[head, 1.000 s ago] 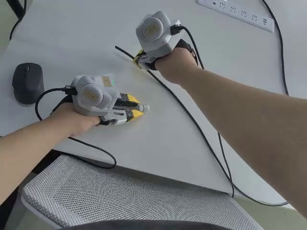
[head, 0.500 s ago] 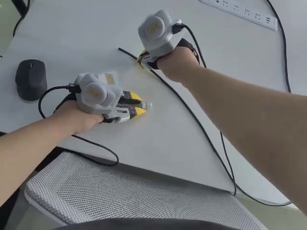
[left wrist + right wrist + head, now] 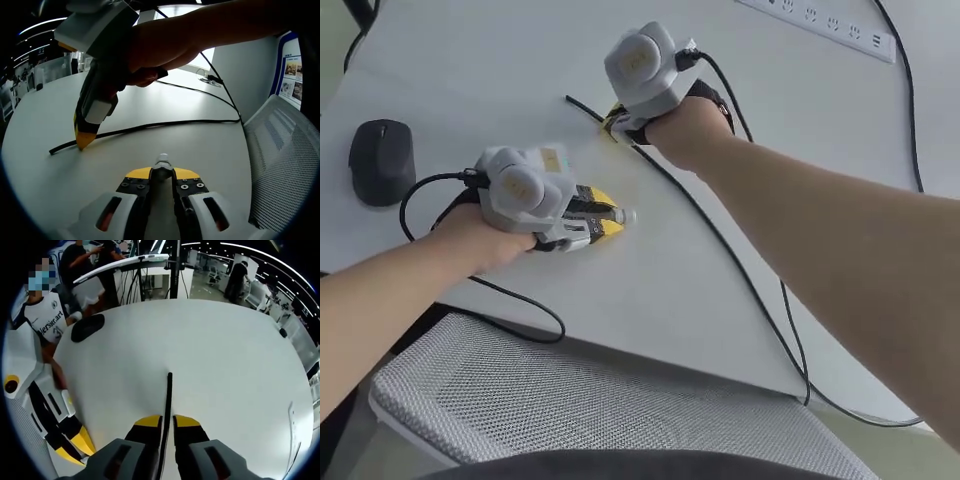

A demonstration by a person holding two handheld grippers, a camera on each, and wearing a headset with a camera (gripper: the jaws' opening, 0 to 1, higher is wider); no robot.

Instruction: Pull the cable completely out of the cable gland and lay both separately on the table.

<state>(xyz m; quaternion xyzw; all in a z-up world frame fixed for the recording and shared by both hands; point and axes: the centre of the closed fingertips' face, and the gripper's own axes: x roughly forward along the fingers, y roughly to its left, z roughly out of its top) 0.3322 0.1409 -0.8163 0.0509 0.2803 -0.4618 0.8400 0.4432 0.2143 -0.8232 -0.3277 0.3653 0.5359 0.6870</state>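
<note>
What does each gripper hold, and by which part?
Left gripper: small pale grey cable gland, by its body, tip protruding. Right gripper: thin black cable, near its free end.

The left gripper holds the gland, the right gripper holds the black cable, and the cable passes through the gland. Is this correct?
No: the cable is out of the gland; the left gripper view shows its free end apart from it. The rest holds.

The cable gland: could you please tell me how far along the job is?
Done: the cable looks free of the cable gland. In hand: the left gripper holds the gland, and the right gripper holds the cable low at the table. Left: lay the gland down and release both.
</note>
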